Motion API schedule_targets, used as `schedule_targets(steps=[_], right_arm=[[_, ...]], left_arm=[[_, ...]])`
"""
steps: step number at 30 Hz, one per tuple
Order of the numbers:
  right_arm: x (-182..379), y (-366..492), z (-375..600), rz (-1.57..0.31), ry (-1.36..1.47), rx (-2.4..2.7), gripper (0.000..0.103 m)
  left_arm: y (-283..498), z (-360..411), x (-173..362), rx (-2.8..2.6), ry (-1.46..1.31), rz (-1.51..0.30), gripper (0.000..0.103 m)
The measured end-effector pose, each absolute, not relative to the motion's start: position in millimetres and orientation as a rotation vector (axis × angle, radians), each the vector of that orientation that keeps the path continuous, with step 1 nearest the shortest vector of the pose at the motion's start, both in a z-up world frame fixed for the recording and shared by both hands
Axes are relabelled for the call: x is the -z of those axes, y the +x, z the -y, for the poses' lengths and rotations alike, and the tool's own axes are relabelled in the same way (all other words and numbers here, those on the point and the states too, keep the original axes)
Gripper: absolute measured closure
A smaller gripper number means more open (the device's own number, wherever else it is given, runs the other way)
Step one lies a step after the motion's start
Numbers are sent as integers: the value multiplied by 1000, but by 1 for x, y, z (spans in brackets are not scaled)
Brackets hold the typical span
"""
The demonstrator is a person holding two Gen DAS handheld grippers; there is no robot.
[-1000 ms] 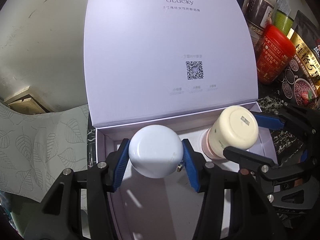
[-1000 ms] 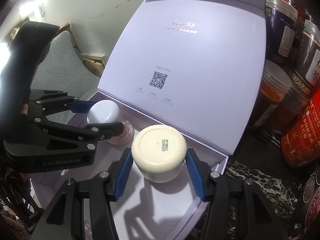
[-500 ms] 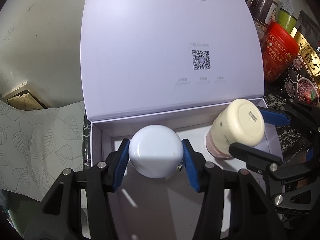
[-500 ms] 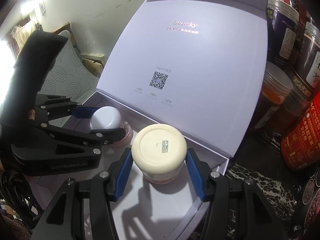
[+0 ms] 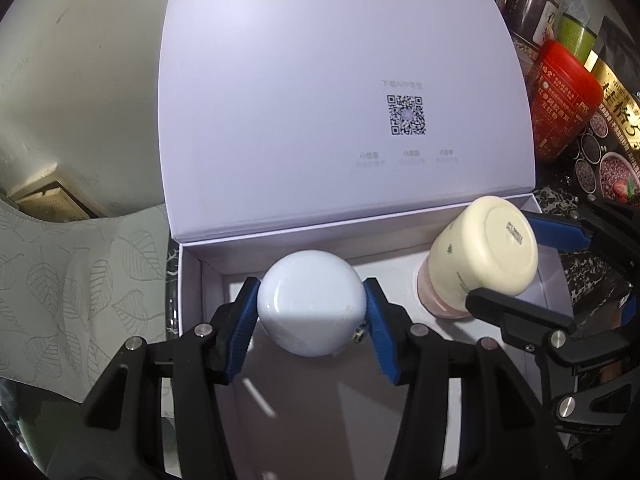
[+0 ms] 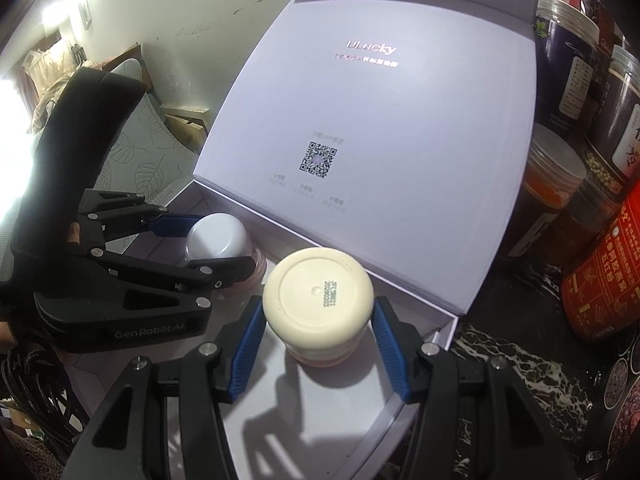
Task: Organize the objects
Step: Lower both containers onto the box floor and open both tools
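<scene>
Where legible, perhaps "ULucky" lid

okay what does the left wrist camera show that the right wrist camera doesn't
Only the left wrist view shows the green canister and the grain packet. Only the right wrist view shows the orange-filled jar and the left claw's body. Both show the open white box, the white jar in the left claw and the cream jar in the right claw.
</scene>
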State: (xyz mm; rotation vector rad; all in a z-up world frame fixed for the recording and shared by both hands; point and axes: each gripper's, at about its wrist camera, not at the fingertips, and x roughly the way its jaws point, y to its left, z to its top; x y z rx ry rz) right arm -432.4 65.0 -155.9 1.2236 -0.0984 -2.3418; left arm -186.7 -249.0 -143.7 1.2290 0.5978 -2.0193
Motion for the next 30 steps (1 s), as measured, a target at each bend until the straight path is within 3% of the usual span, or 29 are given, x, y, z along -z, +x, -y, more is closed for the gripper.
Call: schedule_targets(steps=[30], right_arm=[[94,-408,-77,99,1169,2430,47]], left_arm=[[-161,220,70,2027,1155,-535,50]])
